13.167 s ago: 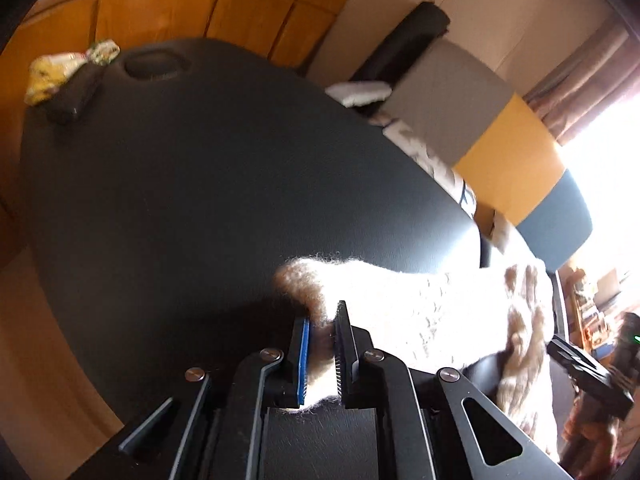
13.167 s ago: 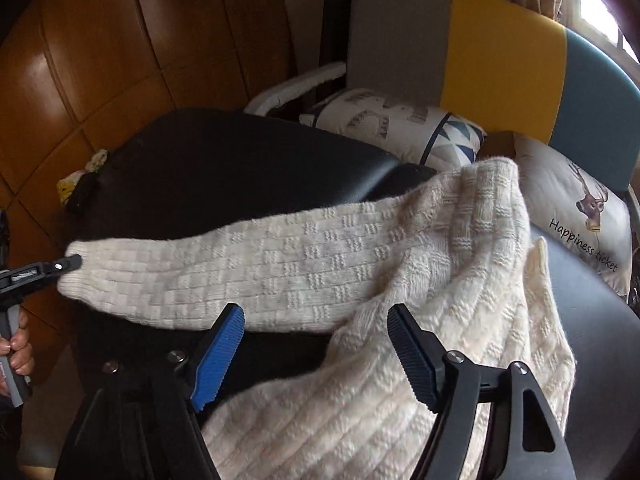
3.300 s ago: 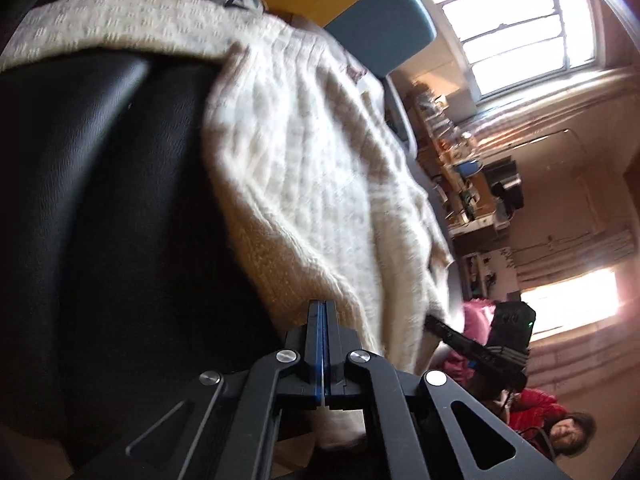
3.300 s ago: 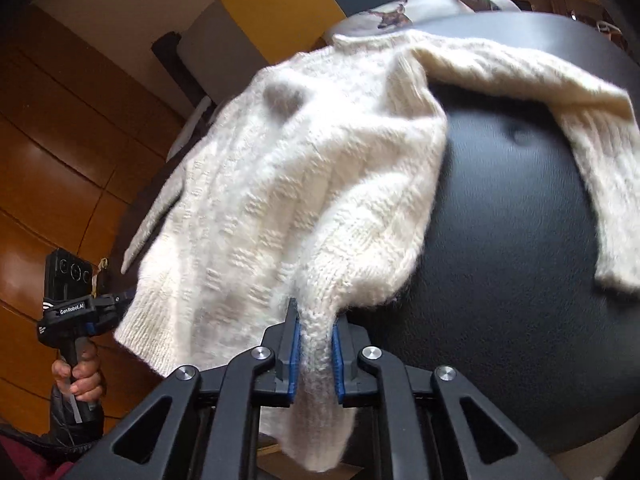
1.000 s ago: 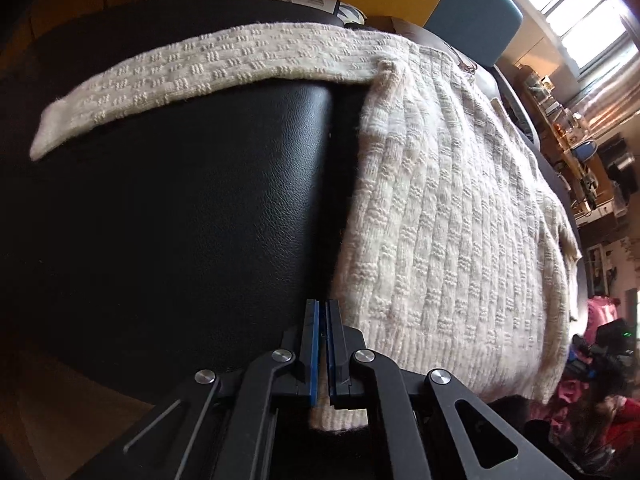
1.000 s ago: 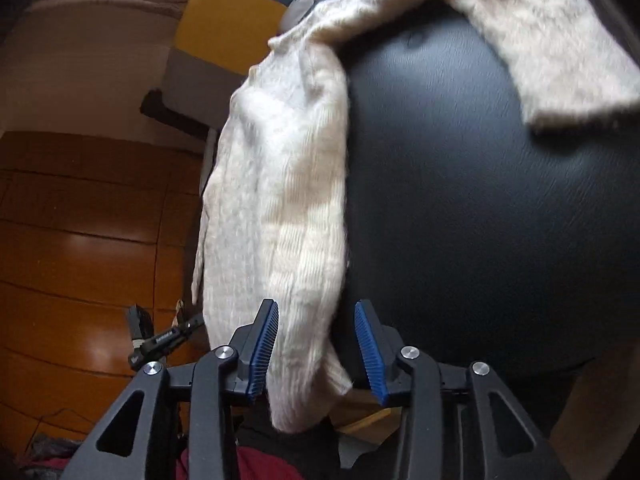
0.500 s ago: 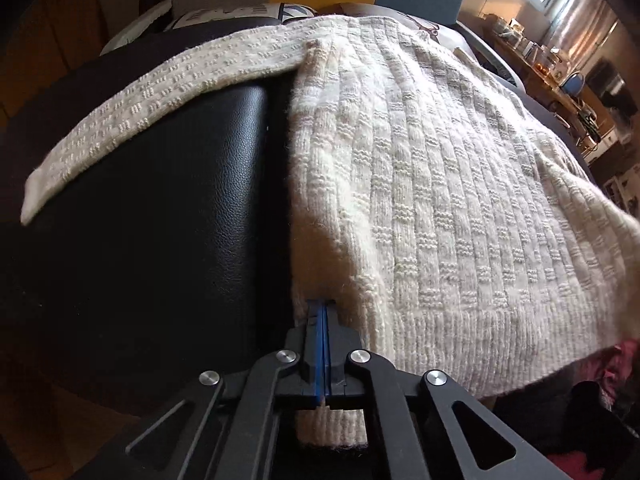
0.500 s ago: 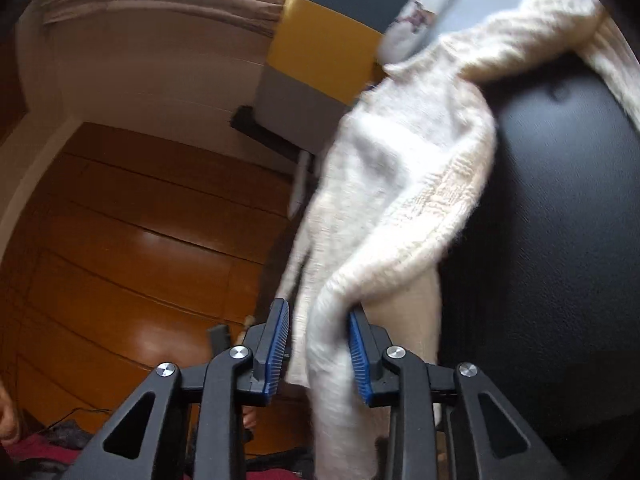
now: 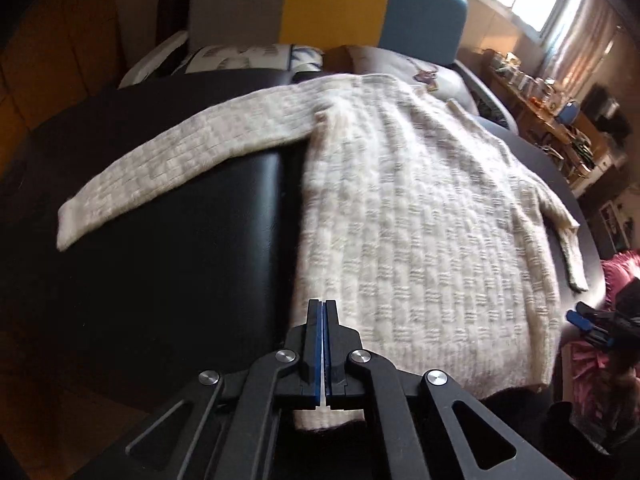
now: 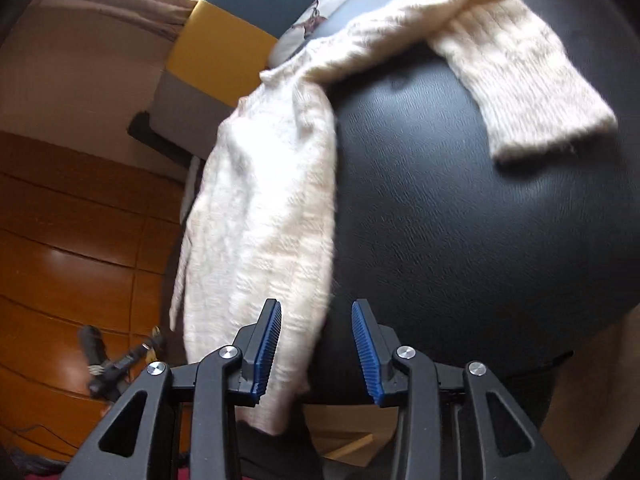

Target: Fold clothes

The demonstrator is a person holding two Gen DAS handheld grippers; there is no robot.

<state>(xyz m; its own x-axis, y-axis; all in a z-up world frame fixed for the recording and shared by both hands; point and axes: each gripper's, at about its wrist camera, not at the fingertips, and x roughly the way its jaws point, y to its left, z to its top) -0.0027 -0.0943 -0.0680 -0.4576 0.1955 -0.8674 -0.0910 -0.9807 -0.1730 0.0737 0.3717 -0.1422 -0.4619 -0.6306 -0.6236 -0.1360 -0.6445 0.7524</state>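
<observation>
A cream knitted sweater lies spread flat on the black padded table, hem towards me. One sleeve stretches out to the left, the other bends down at the right. My left gripper is shut on the hem's left corner, and knit shows below the pads. In the right wrist view the sweater drapes over the table's edge, its sleeve bent at the top right. My right gripper is open, with the hem's right corner hanging loose between the fingers, near the left pad.
A sofa with a grey, yellow and blue back and printed cushions stands behind the table. Wooden wall panels are at the left. Cluttered shelves and a pink cloth sit at the right.
My right gripper has opened and let the hem go slack. The sweater's body has settled flat on the table, and my left gripper has kept its hold.
</observation>
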